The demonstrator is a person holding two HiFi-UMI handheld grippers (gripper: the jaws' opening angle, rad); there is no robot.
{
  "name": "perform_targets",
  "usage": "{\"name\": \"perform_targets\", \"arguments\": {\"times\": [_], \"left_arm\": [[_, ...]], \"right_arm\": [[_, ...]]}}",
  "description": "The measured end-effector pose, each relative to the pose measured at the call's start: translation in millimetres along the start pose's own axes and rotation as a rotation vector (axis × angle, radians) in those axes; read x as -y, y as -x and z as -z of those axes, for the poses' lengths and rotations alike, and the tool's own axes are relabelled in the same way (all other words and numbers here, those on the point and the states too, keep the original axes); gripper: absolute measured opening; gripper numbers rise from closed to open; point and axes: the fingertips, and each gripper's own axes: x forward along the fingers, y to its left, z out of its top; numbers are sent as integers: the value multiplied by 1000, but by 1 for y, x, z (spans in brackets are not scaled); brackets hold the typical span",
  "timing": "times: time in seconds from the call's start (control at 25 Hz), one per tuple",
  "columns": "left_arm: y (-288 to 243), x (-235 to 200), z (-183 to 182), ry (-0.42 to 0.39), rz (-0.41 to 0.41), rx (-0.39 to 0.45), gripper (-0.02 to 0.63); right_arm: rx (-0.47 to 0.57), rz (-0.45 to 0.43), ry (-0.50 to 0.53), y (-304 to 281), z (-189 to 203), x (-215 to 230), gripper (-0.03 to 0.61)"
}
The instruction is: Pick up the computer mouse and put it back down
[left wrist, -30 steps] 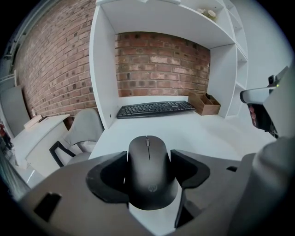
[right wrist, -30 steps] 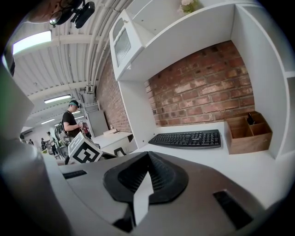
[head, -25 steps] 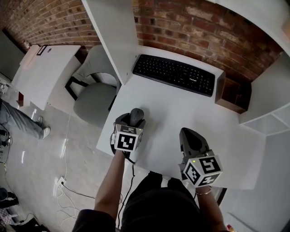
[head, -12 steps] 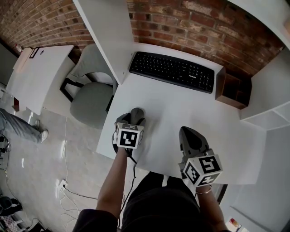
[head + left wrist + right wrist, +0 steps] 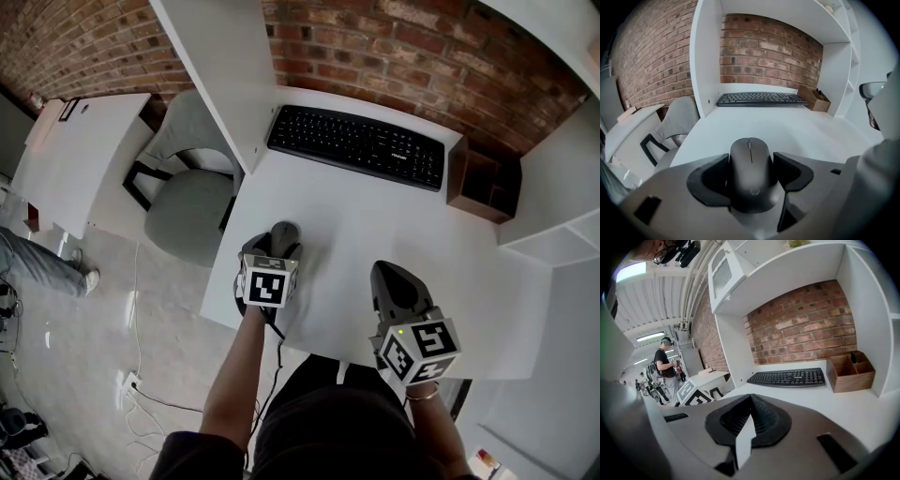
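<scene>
A dark grey computer mouse (image 5: 750,159) sits between the two black pads of my left gripper (image 5: 751,171), and both pads press against its sides. In the head view the mouse (image 5: 284,232) pokes out ahead of the left gripper (image 5: 278,247), near the left edge of the white desk (image 5: 375,225). I cannot tell whether it rests on the desk or hangs just above it. My right gripper (image 5: 391,278) hovers over the desk's front right part. Its jaws (image 5: 750,401) are shut with nothing between them.
A black keyboard (image 5: 354,147) lies at the back of the desk against the brick wall. A wooden organiser box (image 5: 483,193) stands to its right. A white upright panel (image 5: 220,80) bounds the desk on the left, with a grey chair (image 5: 187,202) beyond it.
The head camera shifted slightly a second ago. Both grippers and the mouse hold nearly the same places on the desk.
</scene>
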Motion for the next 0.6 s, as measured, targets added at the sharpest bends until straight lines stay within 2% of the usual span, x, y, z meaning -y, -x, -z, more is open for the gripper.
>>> {"name": "perform_targets", "arguments": {"times": [0.6], "left_arm": [[4, -2, -5, -7, 20, 53, 301]], "right_arm": [[0, 5, -6, 0, 1, -4, 5]]}}
